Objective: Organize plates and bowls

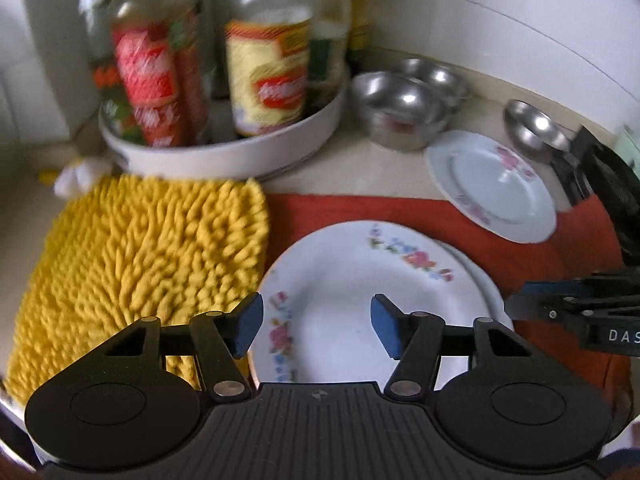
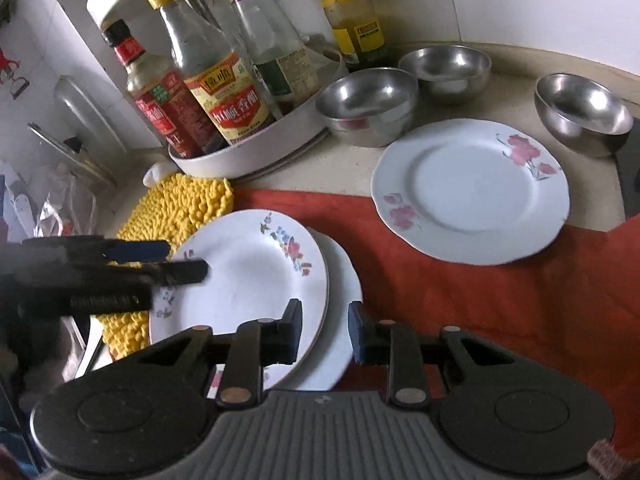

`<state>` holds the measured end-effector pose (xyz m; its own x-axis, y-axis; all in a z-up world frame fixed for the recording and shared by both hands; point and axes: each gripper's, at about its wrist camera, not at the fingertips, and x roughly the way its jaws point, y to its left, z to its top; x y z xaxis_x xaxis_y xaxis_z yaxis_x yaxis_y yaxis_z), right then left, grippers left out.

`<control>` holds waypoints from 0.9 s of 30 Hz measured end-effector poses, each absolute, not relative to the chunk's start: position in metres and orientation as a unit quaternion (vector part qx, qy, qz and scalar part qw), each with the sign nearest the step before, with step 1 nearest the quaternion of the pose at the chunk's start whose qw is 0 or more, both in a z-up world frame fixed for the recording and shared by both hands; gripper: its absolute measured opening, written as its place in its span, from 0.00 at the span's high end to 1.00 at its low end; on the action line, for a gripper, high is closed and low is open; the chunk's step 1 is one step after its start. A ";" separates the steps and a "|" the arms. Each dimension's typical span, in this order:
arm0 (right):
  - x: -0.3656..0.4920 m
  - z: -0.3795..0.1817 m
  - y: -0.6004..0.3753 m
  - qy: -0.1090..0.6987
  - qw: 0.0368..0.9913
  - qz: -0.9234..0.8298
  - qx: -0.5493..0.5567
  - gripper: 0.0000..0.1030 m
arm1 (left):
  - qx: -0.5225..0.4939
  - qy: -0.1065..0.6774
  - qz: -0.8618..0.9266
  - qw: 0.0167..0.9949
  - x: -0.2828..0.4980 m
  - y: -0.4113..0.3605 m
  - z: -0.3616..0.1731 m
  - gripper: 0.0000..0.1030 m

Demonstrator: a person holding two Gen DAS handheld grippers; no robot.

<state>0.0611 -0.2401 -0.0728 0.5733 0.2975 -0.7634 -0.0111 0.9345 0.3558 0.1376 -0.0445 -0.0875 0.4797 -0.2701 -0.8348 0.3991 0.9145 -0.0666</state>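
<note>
A floral white plate [image 1: 352,292] [image 2: 248,276] lies on top of a second white plate [image 2: 340,320] on the red cloth [image 2: 480,300]. A third plate with pink flowers [image 2: 472,192] [image 1: 496,184] lies farther right. Two steel bowls [image 2: 368,104] [image 1: 400,108] stand nested or close together, with another bowl [image 2: 448,68] behind and one [image 2: 580,112] at the far right. My left gripper [image 1: 316,324] is open above the top plate. My right gripper [image 2: 324,332] is open at the stacked plates' right rims, holding nothing.
A white round tray [image 2: 248,152] of sauce bottles [image 2: 224,92] stands at the back left. A yellow shaggy mat [image 1: 140,264] lies left of the plates. White tiled wall [image 2: 520,8] runs behind. A dark stove edge [image 2: 630,176] is at the far right.
</note>
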 end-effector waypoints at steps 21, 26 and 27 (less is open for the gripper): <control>0.068 -0.102 -0.243 0.489 0.849 0.057 0.191 0.67 | 0.065 0.513 -0.232 0.824 0.131 -0.036 -0.118 0.26; 0.067 -0.106 -0.241 0.489 0.842 0.072 0.216 0.64 | 0.083 0.509 -0.264 0.815 0.123 -0.050 -0.123 0.15; 0.066 -0.106 -0.240 0.489 0.841 0.077 0.216 0.63 | 0.085 0.507 -0.268 0.815 0.121 -0.051 -0.124 0.14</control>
